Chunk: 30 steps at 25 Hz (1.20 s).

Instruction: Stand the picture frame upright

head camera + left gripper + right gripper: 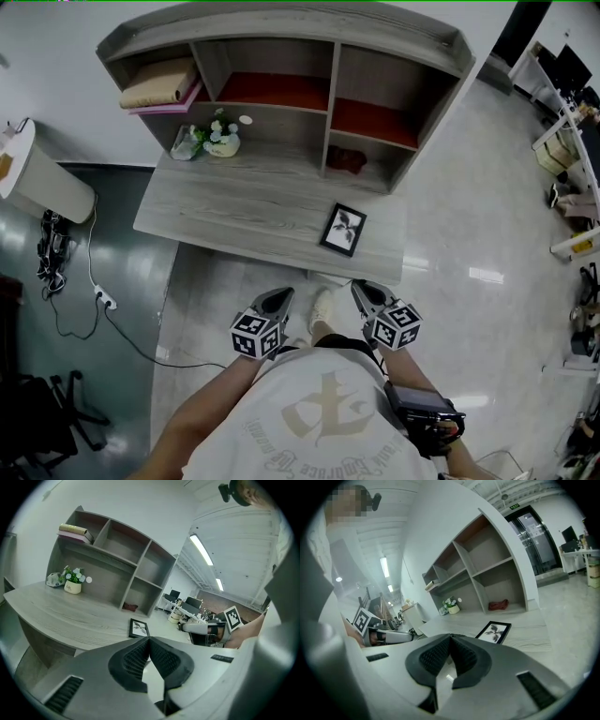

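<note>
A black picture frame (343, 230) with a leaf print lies flat near the front right of the grey wooden desk (234, 211). It also shows lying flat in the left gripper view (139, 628) and the right gripper view (493, 632). My left gripper (284, 296) is held in front of the desk, below its front edge, jaws shut and empty. My right gripper (359, 287) sits beside it, just below the frame, shut with nothing between its pads. Both grippers are apart from the frame.
A shelf unit (328, 70) stands at the back of the desk, with a small flower pot (223, 141), a dark red object (347, 160) in the lower right cubby and a roll on books (159, 86). A white bin (37, 178) and cables lie left.
</note>
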Available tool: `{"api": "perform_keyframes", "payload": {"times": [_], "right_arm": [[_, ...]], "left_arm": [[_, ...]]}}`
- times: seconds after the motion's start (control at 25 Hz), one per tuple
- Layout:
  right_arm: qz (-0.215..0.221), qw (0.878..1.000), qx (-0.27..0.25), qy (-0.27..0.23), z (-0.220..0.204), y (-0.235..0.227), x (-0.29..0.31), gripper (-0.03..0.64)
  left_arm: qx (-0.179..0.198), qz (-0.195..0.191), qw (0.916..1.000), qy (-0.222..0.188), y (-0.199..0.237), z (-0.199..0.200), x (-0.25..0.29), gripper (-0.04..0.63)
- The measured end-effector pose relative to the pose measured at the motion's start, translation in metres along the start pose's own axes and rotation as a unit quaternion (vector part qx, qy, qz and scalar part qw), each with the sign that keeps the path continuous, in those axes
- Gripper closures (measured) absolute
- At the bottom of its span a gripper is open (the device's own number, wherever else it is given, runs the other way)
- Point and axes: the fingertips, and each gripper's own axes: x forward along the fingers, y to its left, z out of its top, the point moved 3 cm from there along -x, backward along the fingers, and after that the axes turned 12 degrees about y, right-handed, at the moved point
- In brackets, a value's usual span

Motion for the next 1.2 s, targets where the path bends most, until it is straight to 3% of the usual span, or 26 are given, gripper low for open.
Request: {"api": "perform_keyframes", "payload": {"times": [0.72, 1.2], "right_arm": [[0.012, 0.999, 0.030, 0.004, 0.085, -0.095, 0.065, 0.614], [0.009, 0.999, 0.046, 0.028, 0.098, -0.146, 0.085, 0.612]], "left_arm": [[0.018, 0.016, 0.9992, 0.031, 0.041, 0.096, 0.077, 0.589], [0.032, 0.013, 0.9975, 0.061, 0.041, 0.133, 0.134, 0.589]]}}
